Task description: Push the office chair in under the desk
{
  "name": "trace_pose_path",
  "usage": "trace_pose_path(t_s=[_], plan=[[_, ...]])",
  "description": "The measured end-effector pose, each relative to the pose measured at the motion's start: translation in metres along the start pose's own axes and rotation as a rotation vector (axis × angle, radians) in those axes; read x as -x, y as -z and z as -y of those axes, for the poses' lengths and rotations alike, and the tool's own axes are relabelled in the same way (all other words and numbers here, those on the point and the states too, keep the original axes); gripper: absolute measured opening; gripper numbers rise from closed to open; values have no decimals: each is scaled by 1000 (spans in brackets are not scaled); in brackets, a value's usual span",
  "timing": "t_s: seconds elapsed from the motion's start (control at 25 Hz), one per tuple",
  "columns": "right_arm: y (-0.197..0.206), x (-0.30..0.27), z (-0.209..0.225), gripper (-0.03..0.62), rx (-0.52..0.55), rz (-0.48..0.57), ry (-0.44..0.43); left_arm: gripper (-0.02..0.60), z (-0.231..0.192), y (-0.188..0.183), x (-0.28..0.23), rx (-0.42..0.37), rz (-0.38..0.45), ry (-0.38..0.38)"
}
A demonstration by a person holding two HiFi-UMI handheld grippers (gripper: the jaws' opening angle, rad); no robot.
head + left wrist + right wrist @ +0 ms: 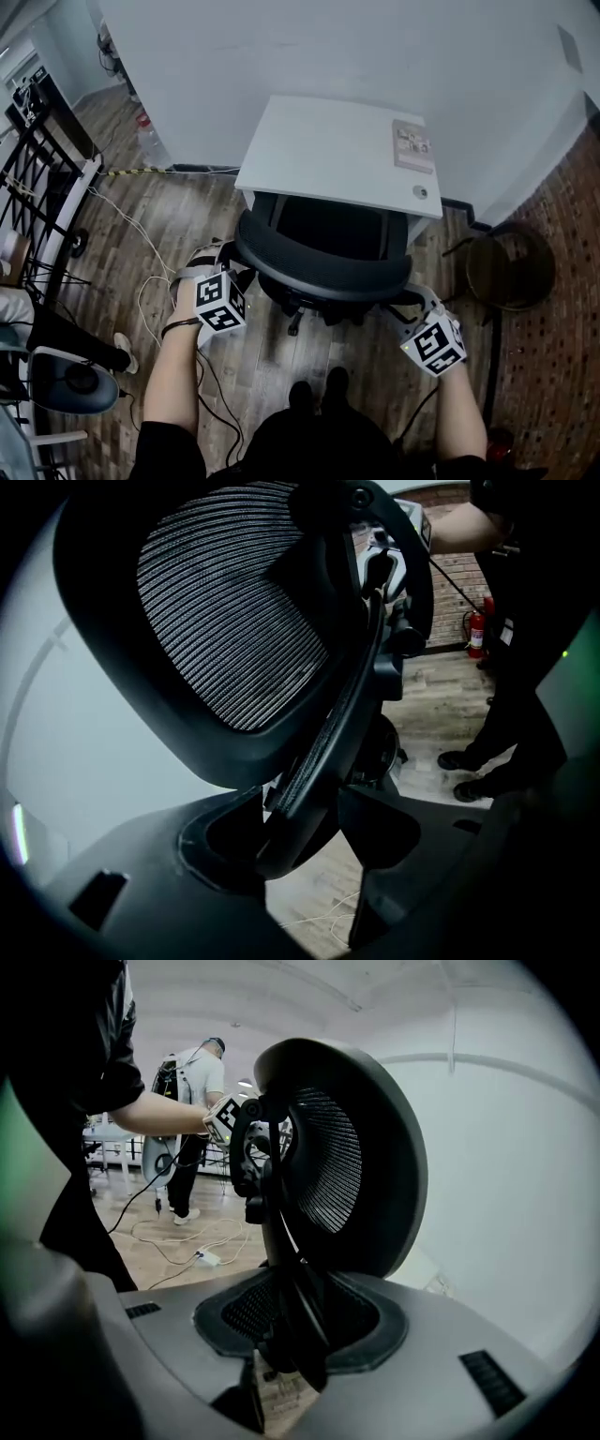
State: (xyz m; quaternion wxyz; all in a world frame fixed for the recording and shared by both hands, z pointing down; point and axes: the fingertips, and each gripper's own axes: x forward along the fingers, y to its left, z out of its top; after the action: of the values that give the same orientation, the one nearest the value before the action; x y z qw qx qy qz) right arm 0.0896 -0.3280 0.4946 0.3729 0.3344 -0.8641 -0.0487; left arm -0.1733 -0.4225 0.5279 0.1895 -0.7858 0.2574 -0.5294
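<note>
A black mesh office chair (319,267) stands at the white desk (328,150), its seat partly under the desktop and its curved backrest toward me. My left gripper (230,261) is at the backrest's left end. In the left gripper view the backrest's edge (323,733) runs between the jaws of that gripper (300,832); floor shows between the edge and the right jaw, so it is open. My right gripper (410,300) is at the backrest's right end. In the right gripper view the gripper (295,1330) has both pads pressed on the backrest rim (281,1241).
A round dark stool (511,267) stands right of the desk. Cables (150,291) trail over the wood floor on the left, near a black rack (37,187) and a blue seat (70,384). Another person (192,1091) stands further back. A white wall is behind the desk.
</note>
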Motion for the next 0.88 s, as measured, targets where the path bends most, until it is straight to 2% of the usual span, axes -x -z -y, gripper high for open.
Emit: trace_pose_path(t_s=[0.24,0.4,0.52,0.68,0.88], plan=[[-4,-4,1,149,2,-1,-3,236,-8,1,-4,-5,-28,-22],[-5,6,-2,133,18,-12,37,241,-7,3,5,17,-14,-91],[-10,22,-4,116,-49,34,74,241,-5,4,22,109,53,-133],[-21,46,-5,81,-193,170,122,241,3,-4,50,225,173,-168],[-44,80,-18,33,-321,285,178,239,12,-27,84,359,321,-181]])
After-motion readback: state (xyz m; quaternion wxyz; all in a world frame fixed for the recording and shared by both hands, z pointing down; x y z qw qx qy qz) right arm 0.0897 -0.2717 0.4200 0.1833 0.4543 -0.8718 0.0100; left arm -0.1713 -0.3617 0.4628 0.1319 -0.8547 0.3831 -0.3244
